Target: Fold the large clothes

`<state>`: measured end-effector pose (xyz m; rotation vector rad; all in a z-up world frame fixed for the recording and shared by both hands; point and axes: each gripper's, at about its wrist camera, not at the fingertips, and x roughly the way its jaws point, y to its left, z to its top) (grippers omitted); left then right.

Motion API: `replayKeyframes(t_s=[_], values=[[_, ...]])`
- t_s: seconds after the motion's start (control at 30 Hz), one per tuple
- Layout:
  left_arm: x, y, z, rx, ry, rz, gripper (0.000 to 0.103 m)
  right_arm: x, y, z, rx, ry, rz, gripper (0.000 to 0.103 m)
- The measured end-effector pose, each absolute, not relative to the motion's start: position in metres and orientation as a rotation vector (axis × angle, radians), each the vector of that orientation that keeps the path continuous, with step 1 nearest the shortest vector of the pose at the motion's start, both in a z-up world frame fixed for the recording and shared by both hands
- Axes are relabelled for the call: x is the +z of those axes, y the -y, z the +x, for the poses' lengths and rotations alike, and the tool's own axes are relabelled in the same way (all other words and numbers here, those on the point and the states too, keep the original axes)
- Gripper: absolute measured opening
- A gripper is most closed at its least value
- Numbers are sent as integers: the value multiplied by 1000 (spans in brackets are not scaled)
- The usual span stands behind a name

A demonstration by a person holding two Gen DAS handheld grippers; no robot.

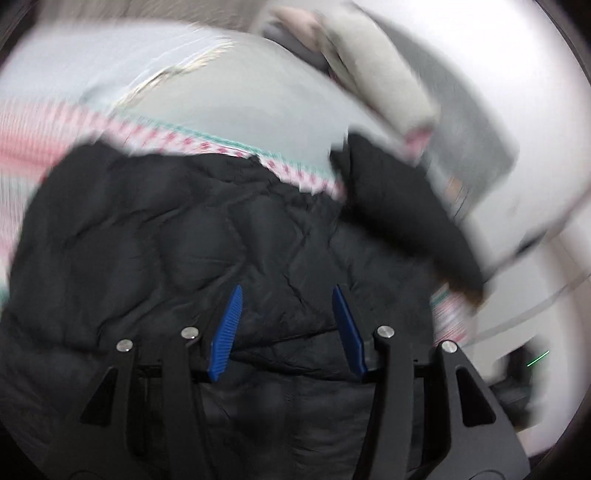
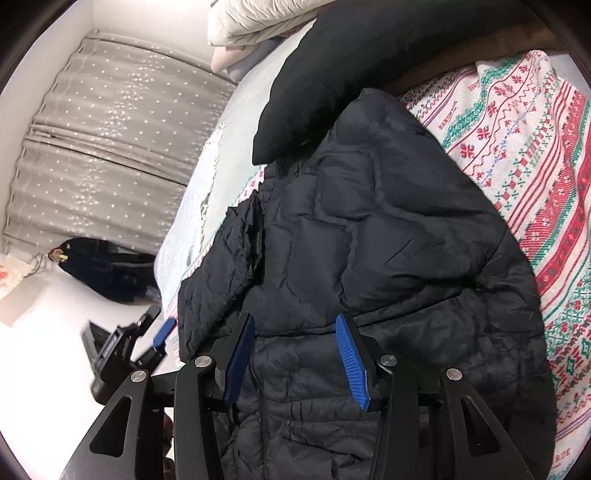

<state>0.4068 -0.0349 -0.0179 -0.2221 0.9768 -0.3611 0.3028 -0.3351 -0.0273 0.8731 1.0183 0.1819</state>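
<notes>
Black quilted puffer jacket lay spread on the bed, over a patterned red-and-green blanket. One sleeve stretched out toward the head of the bed, near a stack of folded bedding.

Right gripper hovered just above the jacket's lower part, fingers spread apart, nothing between them. Left gripper also sat over the jacket, fingers released and empty; the left wrist view was heavily motion-blurred, so contact with the fabric could not be told. The left gripper also showed at the jacket's edge in the right wrist view.

Likely step: reaching in to grab the hem or a side edge for a fold; the jacket looked mostly unfolded, so early in the task. To do it well: pinch the outer edge through both layers, both grippers at matching points, lift only enough to clear the puffy quilting, and carry the edge straight across so it doesn't bunch. Tuck the loose sleeve in first. The slick shell fabric would probably slip from a shallow pinch.

Containers: none clearly seen. A dark bag-like heap lay on the floor by the curtain; contents could not be told.
</notes>
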Motion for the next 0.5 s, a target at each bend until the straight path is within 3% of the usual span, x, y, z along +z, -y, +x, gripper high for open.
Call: replayKeyframes(t_s=[0.1,0.23,0.4,0.5], values=[[-24,77,408,-374,-922,-90,52,-28,327,307,173,-1037,820,47],[-47,120,406,-449,-983,-79,52,-30,331,307,163,-1035,839,47],[-69,175,388,-447,-952,291,55,-31,333,315,140,-1035,829,47],[-75,173,398,-408,-989,225,52,-32,329,316,147,-1050,811,47]])
